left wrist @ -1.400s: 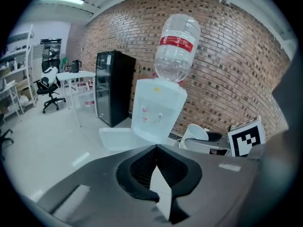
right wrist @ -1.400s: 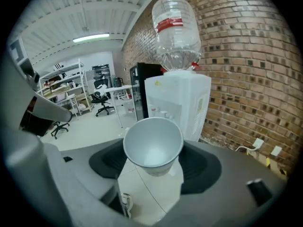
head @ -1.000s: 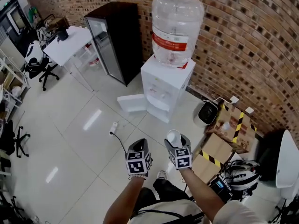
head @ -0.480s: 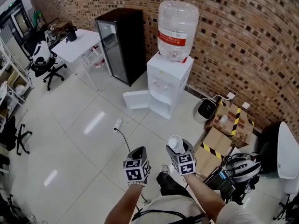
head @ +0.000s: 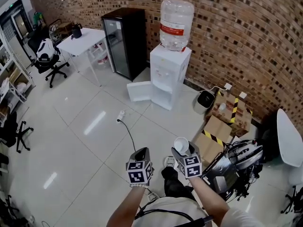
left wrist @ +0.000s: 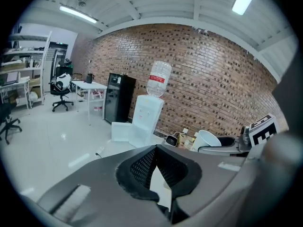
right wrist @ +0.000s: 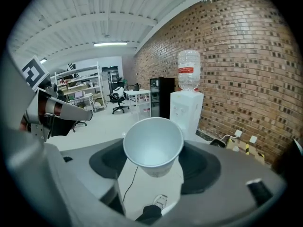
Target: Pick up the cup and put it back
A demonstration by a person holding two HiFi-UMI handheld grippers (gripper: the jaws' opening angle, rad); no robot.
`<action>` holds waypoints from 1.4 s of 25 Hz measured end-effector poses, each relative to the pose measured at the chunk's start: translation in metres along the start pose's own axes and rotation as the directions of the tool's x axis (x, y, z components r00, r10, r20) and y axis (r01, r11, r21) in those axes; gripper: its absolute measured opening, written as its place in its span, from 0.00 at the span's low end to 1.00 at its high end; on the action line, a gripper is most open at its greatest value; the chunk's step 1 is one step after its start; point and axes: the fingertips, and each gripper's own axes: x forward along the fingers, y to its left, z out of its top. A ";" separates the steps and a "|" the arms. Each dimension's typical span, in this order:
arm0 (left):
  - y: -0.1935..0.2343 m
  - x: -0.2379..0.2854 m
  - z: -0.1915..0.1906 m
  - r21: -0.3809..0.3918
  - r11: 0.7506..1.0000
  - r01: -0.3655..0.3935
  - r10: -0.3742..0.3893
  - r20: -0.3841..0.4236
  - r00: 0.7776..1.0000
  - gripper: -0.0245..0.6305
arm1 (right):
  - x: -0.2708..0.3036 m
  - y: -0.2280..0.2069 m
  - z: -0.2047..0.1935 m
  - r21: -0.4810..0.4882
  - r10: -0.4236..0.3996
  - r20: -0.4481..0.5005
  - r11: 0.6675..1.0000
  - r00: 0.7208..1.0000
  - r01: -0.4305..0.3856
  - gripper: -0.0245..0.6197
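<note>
Cup (right wrist: 152, 148) clamped in right tool (head: 184, 149); left tool (head: 141, 152) closed, empty; dispenser (head: 169, 77) farther than before.

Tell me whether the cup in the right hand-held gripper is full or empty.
Empty. The cup shows a bare white inside down to its bottom in the right gripper view, no liquid.

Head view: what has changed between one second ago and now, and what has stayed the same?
The person has backed away from the water dispenser, which now looks smaller and farther off. The left gripper and right gripper sit lower in the picture. Unchanged: the right gripper still holds the cup; the left one is still shut and empty.
</note>
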 end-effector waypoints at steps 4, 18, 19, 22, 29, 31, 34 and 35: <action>-0.015 -0.029 -0.017 0.036 0.999 0.020 -0.020 0.004 1.000 0.04 | -0.040 0.015 -0.022 0.028 -0.017 -0.012 0.999 1.000 0.017 0.56; -0.042 -0.076 -0.034 0.057 0.997 0.055 -0.058 0.037 0.998 0.04 | -0.093 0.037 -0.047 0.073 -0.033 -0.036 0.997 0.999 0.036 0.56; -0.042 -0.077 -0.034 0.059 0.997 0.052 -0.054 0.039 0.998 0.04 | -0.093 0.039 -0.047 0.074 -0.028 -0.043 0.997 0.999 0.031 0.56; -0.041 -0.079 -0.033 0.068 0.997 0.045 -0.047 0.042 0.998 0.04 | -0.091 0.042 -0.043 0.075 -0.014 -0.060 0.997 0.998 0.018 0.56; -0.045 -0.073 -0.024 0.098 0.994 0.053 -0.057 0.042 0.997 0.04 | -0.082 0.042 -0.030 0.082 0.012 -0.071 0.997 0.997 -0.006 0.56; -0.046 -0.071 -0.023 0.101 0.993 0.058 -0.062 0.041 0.997 0.04 | -0.081 0.043 -0.029 0.082 0.018 -0.069 0.997 0.997 -0.012 0.56; -0.046 -0.065 -0.021 0.095 0.993 0.068 -0.072 0.033 0.997 0.04 | -0.077 0.041 -0.025 0.079 0.021 -0.069 0.997 0.997 -0.015 0.56; -0.047 -0.063 -0.020 0.088 0.993 0.073 -0.075 0.029 0.997 0.04 | -0.076 0.040 -0.023 0.078 0.021 -0.069 0.997 0.997 -0.016 0.56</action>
